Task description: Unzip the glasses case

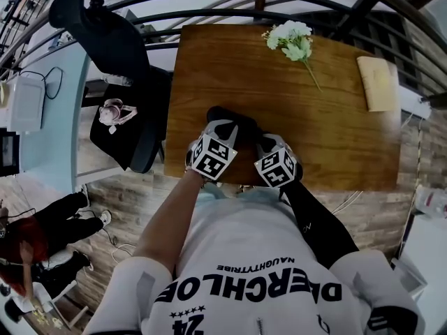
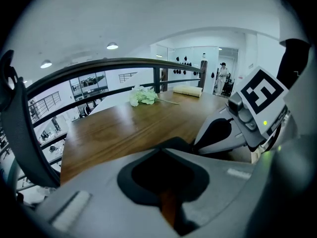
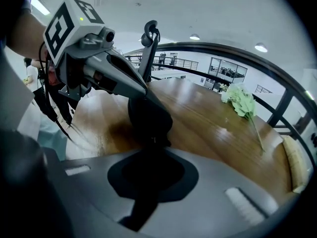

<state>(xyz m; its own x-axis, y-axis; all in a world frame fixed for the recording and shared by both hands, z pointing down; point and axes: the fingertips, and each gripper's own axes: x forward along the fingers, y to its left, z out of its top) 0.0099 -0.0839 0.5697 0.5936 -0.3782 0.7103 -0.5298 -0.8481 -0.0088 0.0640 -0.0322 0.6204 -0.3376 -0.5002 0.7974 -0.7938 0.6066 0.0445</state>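
A black glasses case lies near the front edge of the wooden table. In the right gripper view the case stands up dark and rounded. My left gripper comes in from the left and is shut on the case's near end. My right gripper sits just to its right, jaws closed on a black tab, seemingly the zipper pull, at the case's end. From the left gripper view, the right gripper is close alongside. The zip line itself is hidden.
A bunch of white flowers lies at the table's far side, and a beige pouch sits at its right end. A black office chair with pink headphones stands left of the table. A dark railing runs behind.
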